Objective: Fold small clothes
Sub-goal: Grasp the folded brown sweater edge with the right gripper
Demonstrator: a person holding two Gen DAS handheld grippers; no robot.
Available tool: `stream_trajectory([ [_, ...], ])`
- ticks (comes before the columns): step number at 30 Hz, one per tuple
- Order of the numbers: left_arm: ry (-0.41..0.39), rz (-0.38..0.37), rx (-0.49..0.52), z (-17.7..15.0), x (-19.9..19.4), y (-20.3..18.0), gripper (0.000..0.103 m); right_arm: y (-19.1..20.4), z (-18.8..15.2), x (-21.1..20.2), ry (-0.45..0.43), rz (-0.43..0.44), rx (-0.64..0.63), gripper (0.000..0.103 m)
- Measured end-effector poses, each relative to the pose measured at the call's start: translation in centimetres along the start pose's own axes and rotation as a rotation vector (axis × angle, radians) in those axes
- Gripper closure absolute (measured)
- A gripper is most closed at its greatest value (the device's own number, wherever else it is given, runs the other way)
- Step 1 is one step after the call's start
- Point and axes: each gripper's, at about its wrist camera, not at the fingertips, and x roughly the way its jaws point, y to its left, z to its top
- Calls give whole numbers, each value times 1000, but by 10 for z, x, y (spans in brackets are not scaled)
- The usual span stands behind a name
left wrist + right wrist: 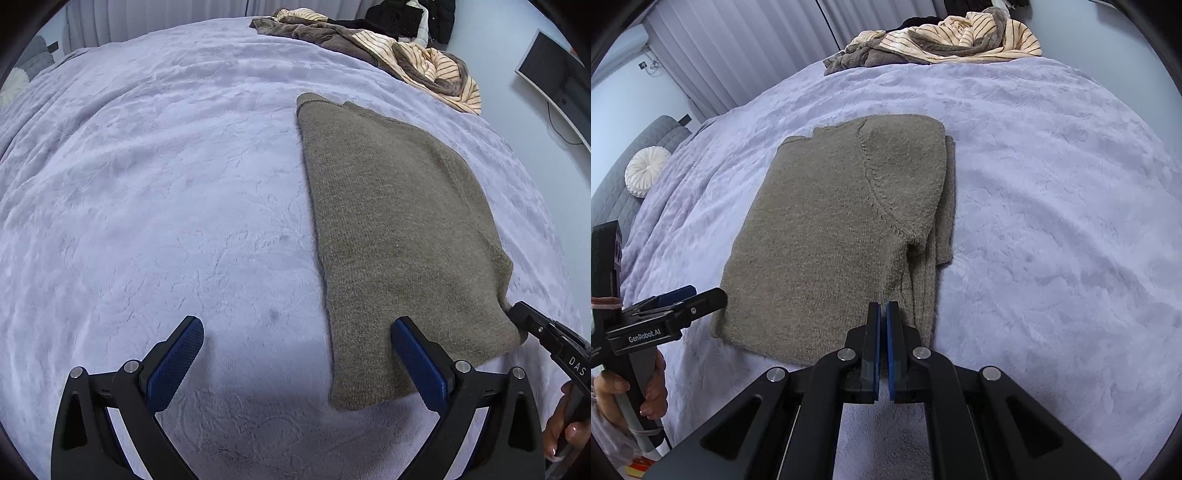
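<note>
An olive-brown knit sweater (399,229) lies folded into a long rectangle on the lavender blanket (147,184). It also shows in the right wrist view (834,236), with a sleeve folded over its right side. My left gripper (297,350) is open and empty, its right finger over the sweater's near left corner. My right gripper (882,317) is shut, fingertips at the sweater's near edge; whether it pinches the fabric I cannot tell. In the left wrist view its tip (524,314) touches the sweater's near right corner.
A heap of striped cream and brown clothes (406,55) lies at the far edge of the bed, also seen in the right wrist view (945,40). A round white cushion (646,171) sits on a grey seat at left. A monitor (554,77) stands at right.
</note>
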Motion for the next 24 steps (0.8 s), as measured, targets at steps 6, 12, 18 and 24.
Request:
stream_trajectory([
  [6,-5,-47,-61,14,4,15,1,-36,11,-15,-37,22,96,100],
  [12,7,-93,-88,28,16,18,1,-72,13,0,8,97,227,99],
  [18,14,-123,-89,41,27,13,1,-81,21,19,19,192,303,99],
  [24,6,-142,-96,53,32,11,1,-87,54,31,-44,260,352,35],
])
